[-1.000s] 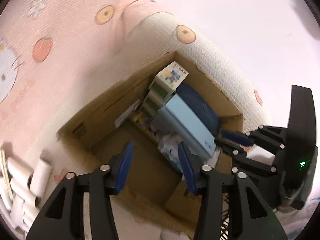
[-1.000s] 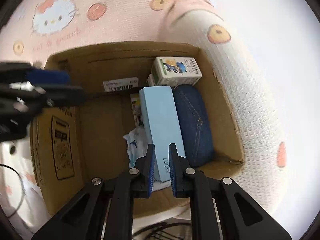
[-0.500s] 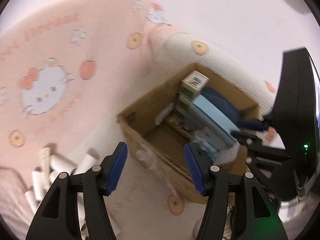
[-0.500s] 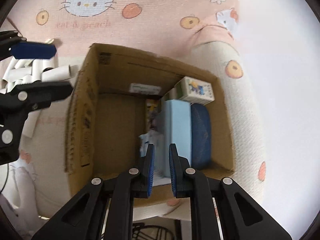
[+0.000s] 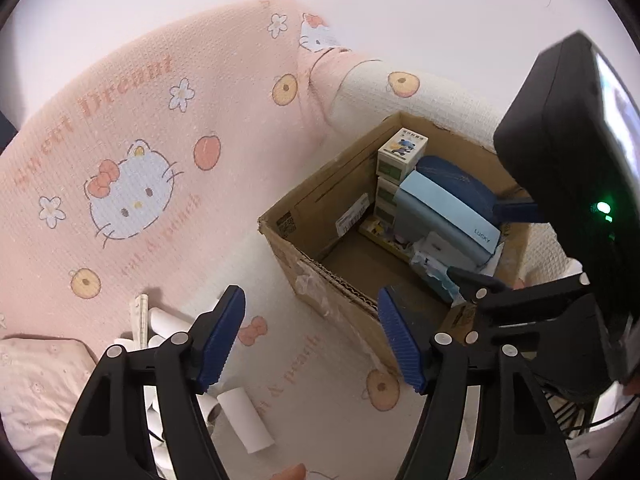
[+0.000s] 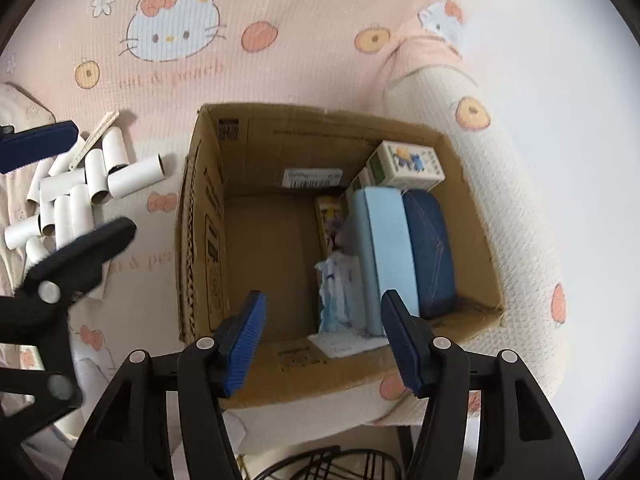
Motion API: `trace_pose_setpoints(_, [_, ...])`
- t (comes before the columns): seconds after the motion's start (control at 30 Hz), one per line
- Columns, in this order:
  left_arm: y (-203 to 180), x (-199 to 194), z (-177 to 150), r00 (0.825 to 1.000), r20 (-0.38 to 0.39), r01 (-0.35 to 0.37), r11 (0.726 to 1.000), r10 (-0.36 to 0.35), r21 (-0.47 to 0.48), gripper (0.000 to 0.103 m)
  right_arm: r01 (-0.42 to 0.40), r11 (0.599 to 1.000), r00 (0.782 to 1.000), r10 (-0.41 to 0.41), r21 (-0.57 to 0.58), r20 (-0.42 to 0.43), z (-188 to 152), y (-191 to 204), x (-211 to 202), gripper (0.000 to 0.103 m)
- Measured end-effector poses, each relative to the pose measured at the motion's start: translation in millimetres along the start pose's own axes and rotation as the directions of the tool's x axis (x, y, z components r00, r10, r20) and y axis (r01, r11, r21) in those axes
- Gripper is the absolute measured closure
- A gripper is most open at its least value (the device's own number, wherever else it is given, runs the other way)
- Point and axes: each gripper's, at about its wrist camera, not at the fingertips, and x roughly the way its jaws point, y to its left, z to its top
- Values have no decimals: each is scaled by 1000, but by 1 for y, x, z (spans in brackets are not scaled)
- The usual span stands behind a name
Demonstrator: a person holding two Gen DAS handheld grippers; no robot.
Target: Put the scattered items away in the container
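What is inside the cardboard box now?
Inside the cardboard box: a light blue case, a denim pouch, small white cartons, a crumpled packet and a flat booklet. What lies beneath them is covered.

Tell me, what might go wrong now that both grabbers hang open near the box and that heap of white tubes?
The white tubes lie piled loosely on soft bedding, so picking one could roll others away. The cardboard box also rests on that bedding and might tip if bumped. Its right side is packed with the light blue case and denim pouch; tubes dropped there may bounce out.
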Motion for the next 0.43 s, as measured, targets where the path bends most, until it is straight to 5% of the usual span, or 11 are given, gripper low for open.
trace_pose_setpoints(0.43, [5,21,8,997,-60,45,997,-49,-70,30,-20,1000,1000,20,-19,7,-1,-4,10,42])
